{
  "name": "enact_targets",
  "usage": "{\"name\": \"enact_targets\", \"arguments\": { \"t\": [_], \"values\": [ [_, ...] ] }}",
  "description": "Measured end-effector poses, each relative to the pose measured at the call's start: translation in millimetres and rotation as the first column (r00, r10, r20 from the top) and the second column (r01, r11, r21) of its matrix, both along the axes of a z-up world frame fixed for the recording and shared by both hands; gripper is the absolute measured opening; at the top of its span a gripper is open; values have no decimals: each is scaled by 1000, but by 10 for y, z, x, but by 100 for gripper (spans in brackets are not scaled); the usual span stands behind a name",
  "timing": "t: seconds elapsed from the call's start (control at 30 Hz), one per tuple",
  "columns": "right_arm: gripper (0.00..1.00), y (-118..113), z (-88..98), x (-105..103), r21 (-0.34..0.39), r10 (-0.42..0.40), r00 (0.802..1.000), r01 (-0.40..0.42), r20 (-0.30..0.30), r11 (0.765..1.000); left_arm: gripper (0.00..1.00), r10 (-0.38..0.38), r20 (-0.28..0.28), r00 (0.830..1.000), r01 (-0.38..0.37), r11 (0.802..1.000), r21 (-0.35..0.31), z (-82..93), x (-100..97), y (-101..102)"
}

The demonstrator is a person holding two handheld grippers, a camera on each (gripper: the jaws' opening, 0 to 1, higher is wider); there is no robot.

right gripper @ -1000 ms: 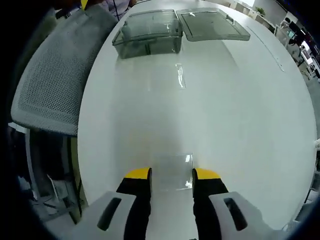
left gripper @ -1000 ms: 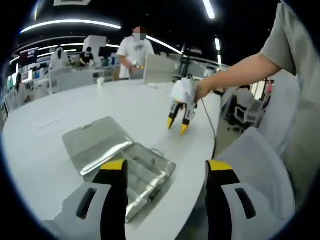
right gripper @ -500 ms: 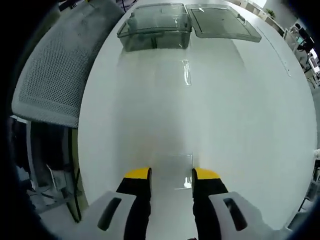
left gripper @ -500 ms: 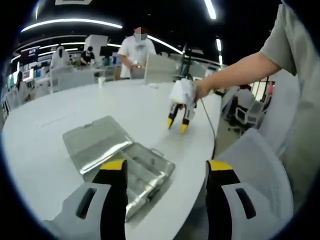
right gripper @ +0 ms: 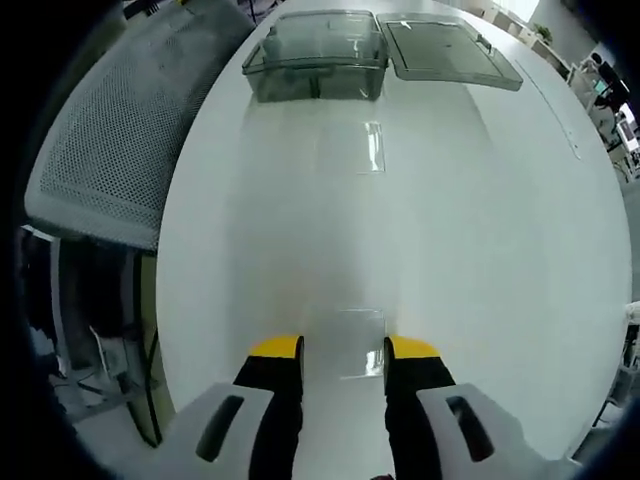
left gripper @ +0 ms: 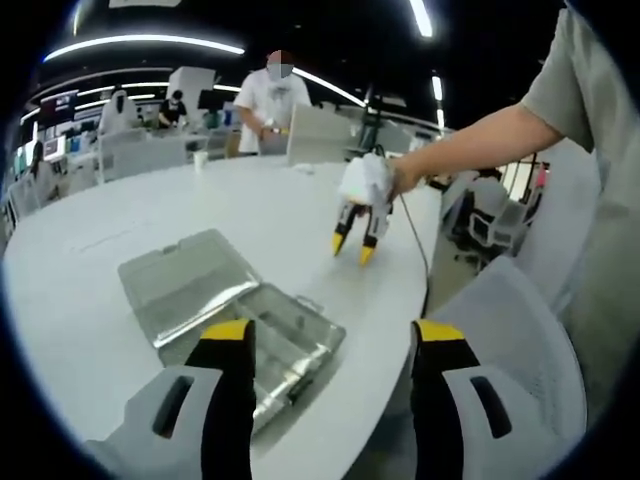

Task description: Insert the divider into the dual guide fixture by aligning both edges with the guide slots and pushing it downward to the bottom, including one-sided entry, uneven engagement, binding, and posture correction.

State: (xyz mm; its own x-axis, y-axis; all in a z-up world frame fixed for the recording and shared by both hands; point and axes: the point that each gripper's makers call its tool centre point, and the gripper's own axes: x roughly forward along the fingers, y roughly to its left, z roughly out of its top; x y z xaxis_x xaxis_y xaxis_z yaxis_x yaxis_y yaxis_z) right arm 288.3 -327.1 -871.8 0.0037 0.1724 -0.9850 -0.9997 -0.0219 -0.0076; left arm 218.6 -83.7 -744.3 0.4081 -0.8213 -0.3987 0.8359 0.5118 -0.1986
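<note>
My right claw (right gripper: 343, 350) is down over the white table (right gripper: 480, 250), jaws apart with a clear divider (right gripper: 358, 340) lying flat between the tips, can't tell if they touch it. A second clear divider (right gripper: 373, 147) lies closer to the open clear box (right gripper: 318, 62). My left claw (left gripper: 330, 345) hangs spread wide over the box (left gripper: 240, 315), holding nothing.

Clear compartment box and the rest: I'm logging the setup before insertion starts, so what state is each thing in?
Compartment box: open, on the table.
Lid: flat beside the box.
Divider near the right claw: flat on the table, between the jaws.
Second divider: flat on the table, short of the box.
Left claw: open, empty.
Right claw: open around the divider.
</note>
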Motion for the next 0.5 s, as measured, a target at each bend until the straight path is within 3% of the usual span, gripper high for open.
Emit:
{"name": "enact_targets", "arguments": {
  "t": [0.5],
  "values": [
    [27, 120, 91, -42, 8, 18, 1000, -18, -2, 1000, 60, 2, -3, 1000, -2, 1000, -9, -2, -3, -13]
  ]
}}
